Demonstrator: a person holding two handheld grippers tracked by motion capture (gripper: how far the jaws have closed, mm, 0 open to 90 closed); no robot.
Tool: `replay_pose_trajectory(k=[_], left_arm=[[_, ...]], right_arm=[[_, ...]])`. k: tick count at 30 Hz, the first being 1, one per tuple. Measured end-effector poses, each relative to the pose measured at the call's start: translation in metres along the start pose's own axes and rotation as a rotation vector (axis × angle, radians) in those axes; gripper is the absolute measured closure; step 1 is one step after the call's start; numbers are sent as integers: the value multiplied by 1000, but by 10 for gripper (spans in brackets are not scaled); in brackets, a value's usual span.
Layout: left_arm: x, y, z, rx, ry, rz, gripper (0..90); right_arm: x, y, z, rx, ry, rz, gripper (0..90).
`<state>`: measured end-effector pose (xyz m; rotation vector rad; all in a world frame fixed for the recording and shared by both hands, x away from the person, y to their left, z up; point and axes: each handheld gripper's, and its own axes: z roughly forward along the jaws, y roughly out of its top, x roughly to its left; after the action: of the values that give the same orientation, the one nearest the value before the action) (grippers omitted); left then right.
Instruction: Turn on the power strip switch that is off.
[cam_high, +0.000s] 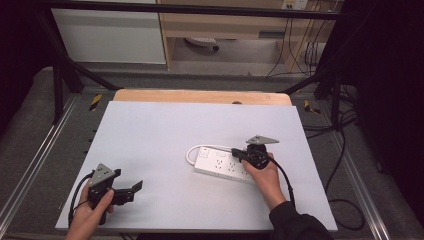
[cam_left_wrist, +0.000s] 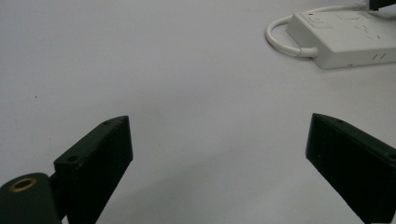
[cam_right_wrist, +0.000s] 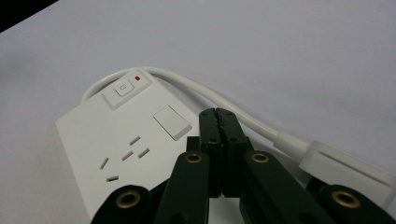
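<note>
Tongs on the left (cam_high: 131, 190) hang wide open and idle over the near left of the pale grey counter (cam_high: 165, 130), holding nothing. Farther right, the right tongs (cam_right_wrist: 217, 114) are pressed fully closed, empty, poised over the white plastic power strip (cam_high: 222, 165) just short of its flat power button (cam_right_wrist: 123, 88). Beyond it, the strip's white cable (cam_right_wrist: 224, 105) loops round. Judging by this, the button press seems not yet made.

1. The left hand (cam_high: 92, 207) grips the left gripper (cam_high: 131, 190) low at the near left, its jaws spread wide apart.
2. The right hand (cam_high: 265, 175) holds the right gripper (cam_high: 234, 151), jaws pressed together, pointing leftward.
</note>
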<state>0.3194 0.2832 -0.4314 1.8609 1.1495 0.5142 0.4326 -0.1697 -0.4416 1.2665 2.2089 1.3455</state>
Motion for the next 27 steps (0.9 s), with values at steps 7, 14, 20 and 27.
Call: replay_pose_trajectory(k=[7, 14, 20, 27], left_arm=[[0, 0, 0, 3, -1, 1, 73], [0, 0, 0, 4, -1, 2, 73], [0, 0, 0, 3, -1, 2, 73], [0, 0, 0, 4, -2, 3, 73]], right_arm=[[2, 0, 1, 3, 4, -4, 900], [3, -1, 3, 6, 9, -6, 900], [4, -1, 4, 8, 9, -9, 900], [4, -1, 4, 11, 10, -11, 900]])
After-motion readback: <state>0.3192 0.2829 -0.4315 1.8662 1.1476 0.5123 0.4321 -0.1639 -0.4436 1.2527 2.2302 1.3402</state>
